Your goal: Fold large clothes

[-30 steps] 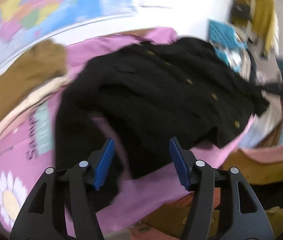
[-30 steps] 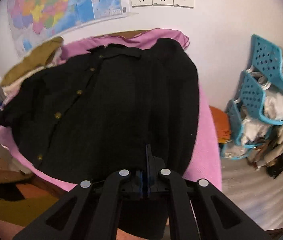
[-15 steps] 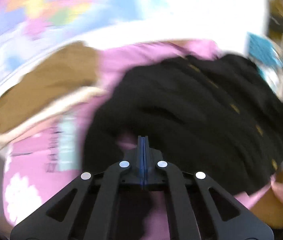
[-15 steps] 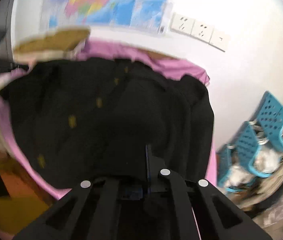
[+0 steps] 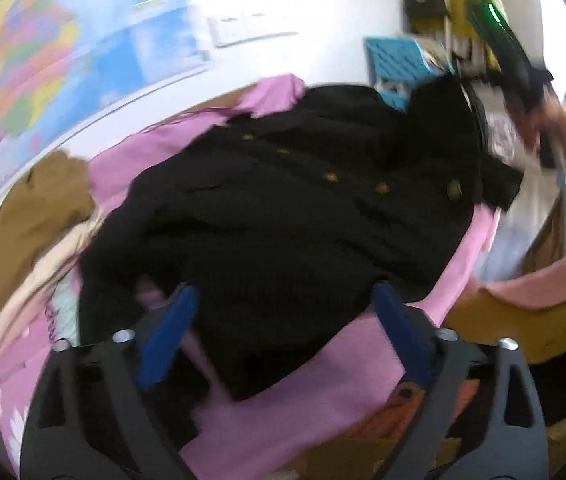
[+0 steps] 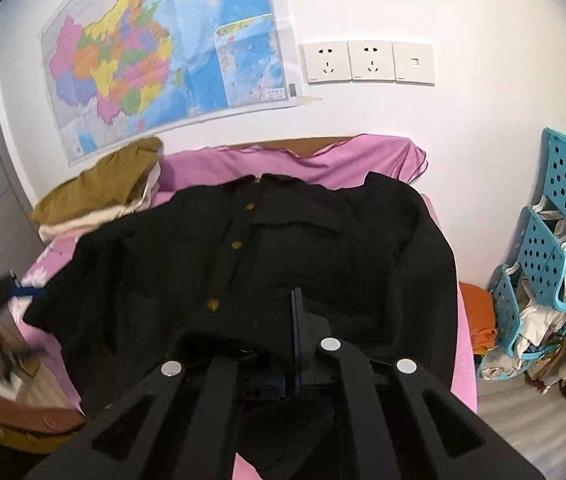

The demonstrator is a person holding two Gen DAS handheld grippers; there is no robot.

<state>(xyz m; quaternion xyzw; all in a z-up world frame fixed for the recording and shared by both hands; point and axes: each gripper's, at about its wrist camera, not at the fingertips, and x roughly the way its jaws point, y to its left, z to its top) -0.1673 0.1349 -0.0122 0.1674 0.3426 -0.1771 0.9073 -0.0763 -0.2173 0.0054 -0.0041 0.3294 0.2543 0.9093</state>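
from left wrist: left gripper (image 5: 283,332) jaws just opened wide, blue pads (image 5: 167,336) spread over near hem of black jacket (image 5: 303,208), not pinching it. jacket spread on pink sheet (image 5: 347,364), brown clothes (image 5: 31,216) at left, hand (image 5: 555,128) far right, blurred. from right wrist: right gripper (image 6: 294,344) fingers pressed together, clamping jacket (image 6: 267,248) hem. wall map (image 6: 155,52), blue baskets (image 6: 551,248) at right.

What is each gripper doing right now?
Left gripper: open, jaws just opened wide, nothing pressed between them.
Right gripper: shut on the hem of the black jacket.
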